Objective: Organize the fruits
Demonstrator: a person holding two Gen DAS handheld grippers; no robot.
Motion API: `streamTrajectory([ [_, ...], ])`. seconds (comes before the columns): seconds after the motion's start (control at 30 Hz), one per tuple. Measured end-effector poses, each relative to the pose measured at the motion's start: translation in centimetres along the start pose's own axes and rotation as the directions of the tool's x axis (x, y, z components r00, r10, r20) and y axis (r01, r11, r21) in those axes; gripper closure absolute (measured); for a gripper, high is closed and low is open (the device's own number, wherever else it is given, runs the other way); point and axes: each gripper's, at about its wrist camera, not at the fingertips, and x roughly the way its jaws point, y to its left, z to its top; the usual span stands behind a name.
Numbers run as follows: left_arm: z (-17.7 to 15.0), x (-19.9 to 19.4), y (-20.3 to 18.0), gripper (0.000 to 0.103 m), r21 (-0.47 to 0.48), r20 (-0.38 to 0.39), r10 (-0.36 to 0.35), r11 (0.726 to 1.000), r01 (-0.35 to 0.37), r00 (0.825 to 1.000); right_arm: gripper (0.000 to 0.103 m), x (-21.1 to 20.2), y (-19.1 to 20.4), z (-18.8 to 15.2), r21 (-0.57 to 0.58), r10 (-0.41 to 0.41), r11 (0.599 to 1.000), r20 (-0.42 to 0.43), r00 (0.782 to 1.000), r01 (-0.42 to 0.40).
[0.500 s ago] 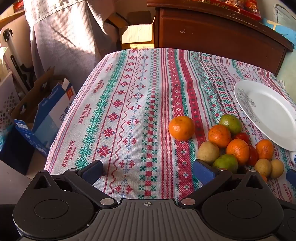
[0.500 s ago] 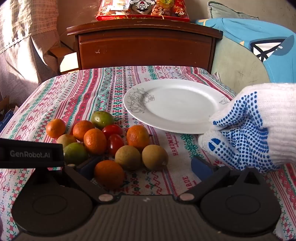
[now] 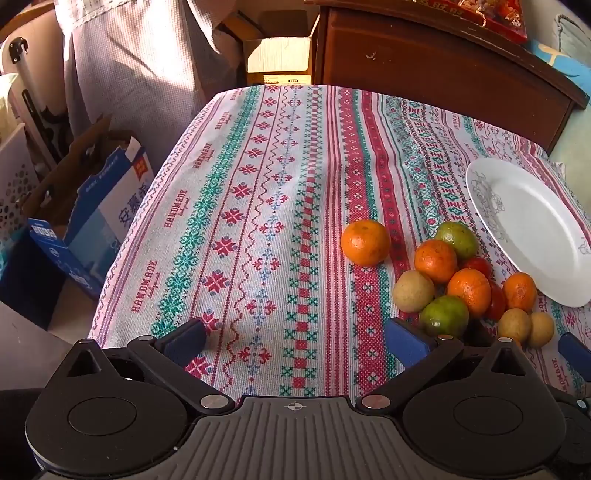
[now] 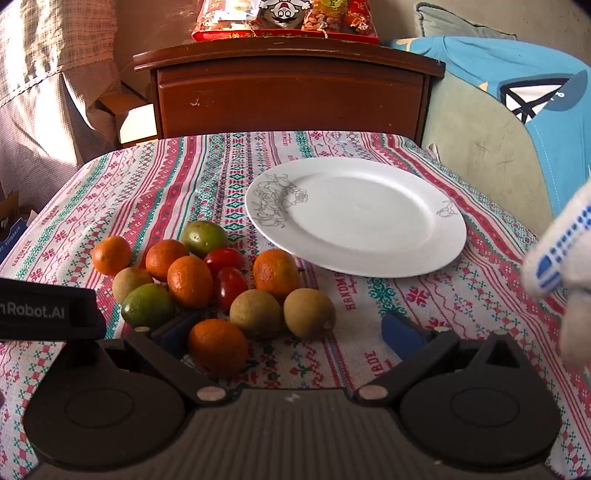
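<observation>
Fruit pile (image 4: pixel 207 280) on patterned tablecloth (image 3: pixel 258 221), just beside empty white plate (image 4: pixel 354 218). Left gripper (image 3: pixel 295 341), right gripper (image 4: pixel 291 330) both spread wide, holding nothing. Sorting appears unstarted; next move likely calls for closing on nearest orange (image 4: pixel 218 347).

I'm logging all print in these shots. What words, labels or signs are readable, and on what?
"HANDMADE": woven repeatedly along the tablecloth stripes.
"nRobot.AI": cut-off white lettering on the black left gripper body, seen from the right wrist.
Chinese characters on the blue carton: too blurred to read.
Red snack pack on the cabinet: print too small to read.
Plate: grey drawing only, no text.
</observation>
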Motion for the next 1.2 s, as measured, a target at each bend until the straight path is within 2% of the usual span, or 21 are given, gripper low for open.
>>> streamTrajectory([
  [0.17,-0.1,-0.8,1.2,0.000,-0.042,-0.043,-0.016,0.999,0.014,0.999,0.001,0.1,0.1,-0.1,0.002,0.001,1.000,0.000,1.000,-0.001],
  [0.3,-1.1,-1.4,1.6,0.000,0.001,-0.058,0.020,1.000,-0.020,0.998,0.001,0.1,0.0,0.0,0.002,0.001,1.000,-0.001,1.000,-0.001],
  [0.47,-1.8,-2.5,1.5,0.000,0.024,-0.053,0.020,1.000,-0.019,0.998,0.001,0.1,0.1,-0.1,0.001,0.001,1.000,0.000,1.000,-0.001],
  [0.83,-3.1,-3.2,1.7,0.000,0.024,-0.091,0.029,0.999,-0.027,0.995,0.001,-0.3,-0.1,-0.2,-0.006,0.003,1.000,-0.007,1.000,-0.004],
  [0.93,-3.4,-3.2,1.8,0.000,0.031,-0.098,0.035,0.999,-0.032,0.995,0.001,-1.1,-0.8,-0.3,0.018,0.005,1.000,-0.054,0.999,-0.004],
  [1.1,-3.7,-3.2,1.1,0.000,0.043,-0.110,0.051,0.998,-0.046,0.993,0.001,-2.1,-0.8,-0.1,-0.019,0.008,1.000,-0.145,0.989,-0.011],
  [1.2,-3.7,-3.3,0.9,0.000,0.039,-0.125,0.049,0.998,-0.045,0.991,0.001,-2.5,-1.4,0.1,0.015,-0.008,1.000,-0.225,0.974,0.012],
])
